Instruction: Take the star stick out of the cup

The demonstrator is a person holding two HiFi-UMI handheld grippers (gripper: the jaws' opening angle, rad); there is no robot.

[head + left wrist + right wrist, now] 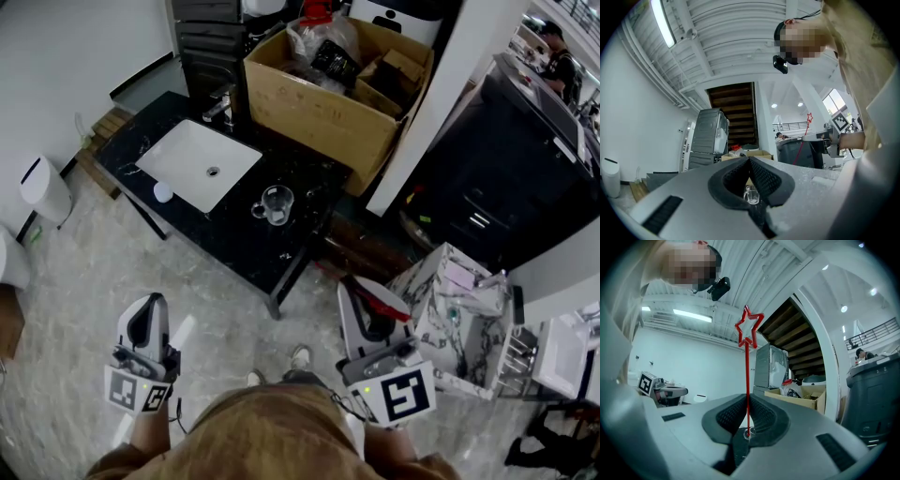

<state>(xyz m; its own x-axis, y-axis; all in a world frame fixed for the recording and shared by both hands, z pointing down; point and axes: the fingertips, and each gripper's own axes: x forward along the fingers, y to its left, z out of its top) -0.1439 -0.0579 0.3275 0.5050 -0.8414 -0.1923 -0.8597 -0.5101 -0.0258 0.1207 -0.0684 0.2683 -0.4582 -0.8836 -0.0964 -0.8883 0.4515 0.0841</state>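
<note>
The red star stick (748, 366) is pinched upright between the jaws of the right gripper (746, 401), which is seen at the lower right of the head view. The star is raised above the jaws, well apart from the cup. The glass cup (275, 204) is seen mid-frame on the black table (234, 234), beside the white sink (199, 164). The left gripper (749, 163), at the lower left, is pressed together on nothing.

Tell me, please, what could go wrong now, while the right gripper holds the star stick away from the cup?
The right gripper pinches the thin star stick only near its bottom end, so the long upper part may tilt or slip between the fingers. The star also appears close to the head camera, though depth is unclear; a quick swing might strike it.
</note>
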